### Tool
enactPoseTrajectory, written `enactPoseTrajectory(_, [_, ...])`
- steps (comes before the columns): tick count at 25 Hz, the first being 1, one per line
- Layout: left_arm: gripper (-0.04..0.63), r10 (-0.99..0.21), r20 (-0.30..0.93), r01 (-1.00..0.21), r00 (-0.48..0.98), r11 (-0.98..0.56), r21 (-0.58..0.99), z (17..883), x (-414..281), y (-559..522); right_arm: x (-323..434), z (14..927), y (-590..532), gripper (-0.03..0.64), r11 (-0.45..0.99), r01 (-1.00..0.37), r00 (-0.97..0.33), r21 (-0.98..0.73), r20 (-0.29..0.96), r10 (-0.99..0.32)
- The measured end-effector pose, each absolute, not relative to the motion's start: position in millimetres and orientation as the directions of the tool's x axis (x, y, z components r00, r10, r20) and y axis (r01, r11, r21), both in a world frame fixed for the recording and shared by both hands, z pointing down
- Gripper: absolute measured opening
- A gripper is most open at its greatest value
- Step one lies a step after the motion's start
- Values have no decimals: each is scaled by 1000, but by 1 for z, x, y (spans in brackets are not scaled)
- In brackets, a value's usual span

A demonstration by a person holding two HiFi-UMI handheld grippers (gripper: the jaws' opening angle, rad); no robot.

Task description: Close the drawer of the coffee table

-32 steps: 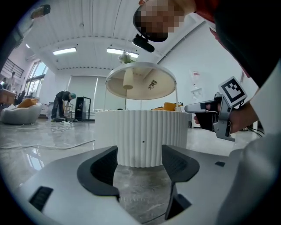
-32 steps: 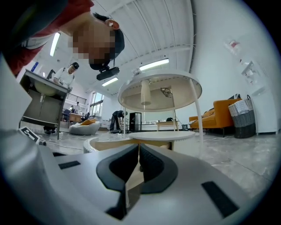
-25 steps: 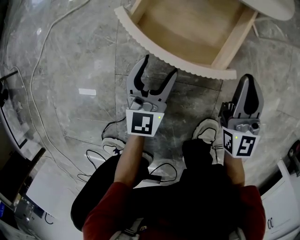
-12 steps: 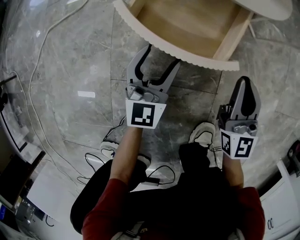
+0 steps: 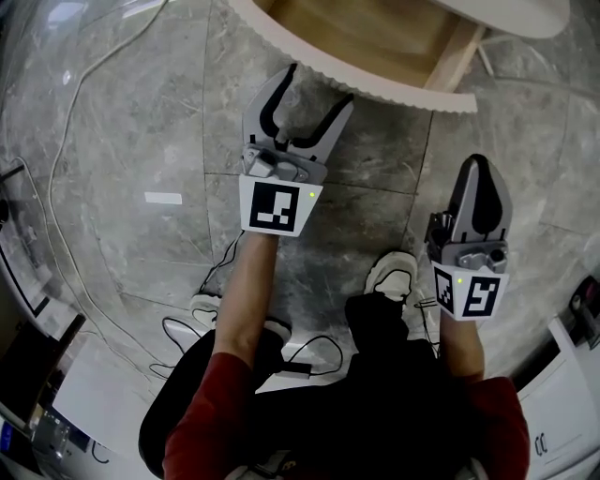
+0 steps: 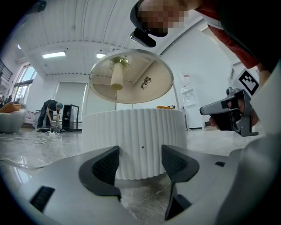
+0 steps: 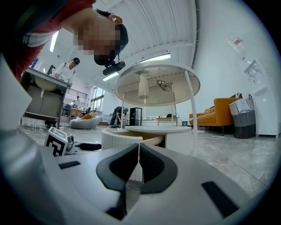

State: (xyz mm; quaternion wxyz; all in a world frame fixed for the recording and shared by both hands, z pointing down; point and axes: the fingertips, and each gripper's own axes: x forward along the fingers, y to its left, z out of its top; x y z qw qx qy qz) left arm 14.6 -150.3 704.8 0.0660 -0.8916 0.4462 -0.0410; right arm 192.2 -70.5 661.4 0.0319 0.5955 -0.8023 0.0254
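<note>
The coffee table's drawer stands pulled out at the top of the head view, with a light wooden inside and a curved white ribbed front. My left gripper is open, its fingertips at the ribbed front; whether they touch it I cannot tell. In the left gripper view the ribbed front fills the space between and behind the jaws of the left gripper. My right gripper is shut and empty, low and to the right of the drawer. The right gripper view shows the right gripper pointing toward the open drawer.
A white round tabletop on thin legs overhangs the drawer at the top right. Cables run over the grey marble floor at the left. The person's shoes are below the grippers. An orange sofa stands far right.
Both grippers have moved forward toward the drawer. The left gripper's tips now reach the ribbed front, and the drawer sits higher in the head view.
</note>
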Motion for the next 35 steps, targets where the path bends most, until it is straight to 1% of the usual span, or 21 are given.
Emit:
enactPoseTrajectory(2, [297, -800, 15, -790, 600, -596, -146, 706, 17, -156, 194, 663, -73, 23, 289, -957, -289, -3, 85, -954])
enactPoseTrajectory(3, [288, -800, 35, -791, 599, -598, -130, 710, 17, -157, 194, 663, -73, 23, 290, -957, -290, -3, 87, -953])
enactPoseTrajectory(6, [284, -797, 171, -805, 579, -592, -32, 733, 16, -158, 192, 666, -74, 23, 301, -954, -300, -3, 90, -950])
enactPoseTrajectory(7, [282, -794, 185, -806, 579, -592, -20, 735, 16, -160, 192, 667, -75, 23, 304, -953, -303, -4, 92, -949])
enactPoseTrajectory(13, [281, -777, 175, -789, 605, -614, 0, 732, 26, -176, 196, 670, -78, 23, 309, -951, -308, -9, 99, -946])
enactPoseTrajectory(17, [282, -767, 164, -777, 620, -630, -13, 730, 29, -183, 197, 671, -78, 23, 308, -951, -307, -6, 99, -947])
enactPoseTrajectory(27, [282, -770, 142, -775, 622, -631, -25, 727, 39, -198, 199, 671, -78, 23, 322, -947, -320, 0, 106, -941])
enactPoseTrajectory(32, [285, -767, 151, -776, 624, -631, -3, 727, 43, -207, 202, 668, -78, 23, 316, -949, -315, -6, 101, -944])
enactPoseTrajectory(35, [287, -757, 146, -761, 637, -648, -34, 726, 47, -213, 204, 667, -77, 23, 315, -949, -315, -9, 97, -944])
